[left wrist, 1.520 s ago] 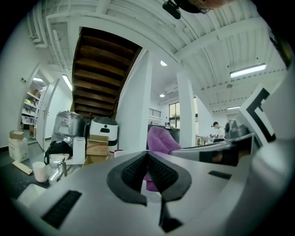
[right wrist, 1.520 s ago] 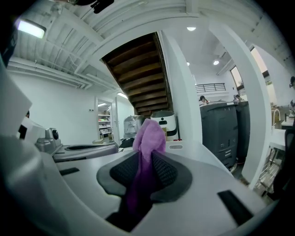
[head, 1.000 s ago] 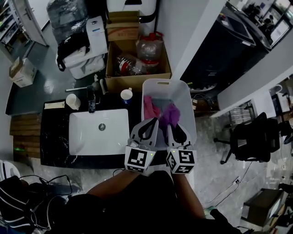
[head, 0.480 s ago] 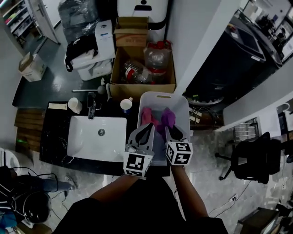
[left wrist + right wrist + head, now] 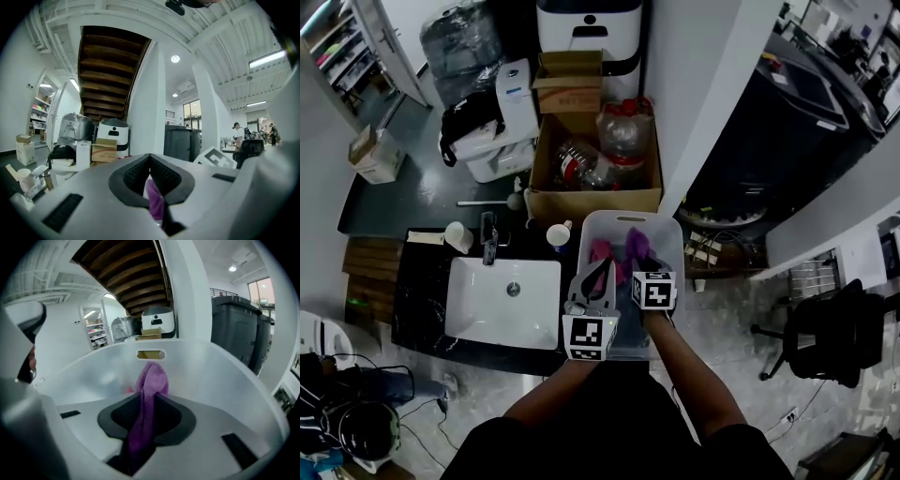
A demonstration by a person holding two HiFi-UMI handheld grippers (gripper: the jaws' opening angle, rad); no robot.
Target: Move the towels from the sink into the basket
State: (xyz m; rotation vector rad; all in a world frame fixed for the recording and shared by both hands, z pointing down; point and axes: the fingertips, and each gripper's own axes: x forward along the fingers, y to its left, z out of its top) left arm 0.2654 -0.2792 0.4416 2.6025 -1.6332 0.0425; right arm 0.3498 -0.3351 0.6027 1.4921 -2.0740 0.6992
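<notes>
Right gripper point(image 5: 639, 266) clamped on purple towel point(image 5: 637, 246), held inside basket point(image 5: 676, 236). Left gripper point(image 5: 601, 270) clamped on pink towel point(image 5: 600, 251) over basket. Sink point(image 5: 478, 305) bare. Drop-off step judged in hand; jaws to be opened next.

left tool point(image 5: 150, 161) clamped on a strip of pinkish-purple towel point(image 5: 154, 204), pointing level toward a cardboard box point(image 5: 104, 151) and white appliance point(image 5: 112, 131) behind it, paper cup point(image 5: 23, 176) down at far left
</notes>
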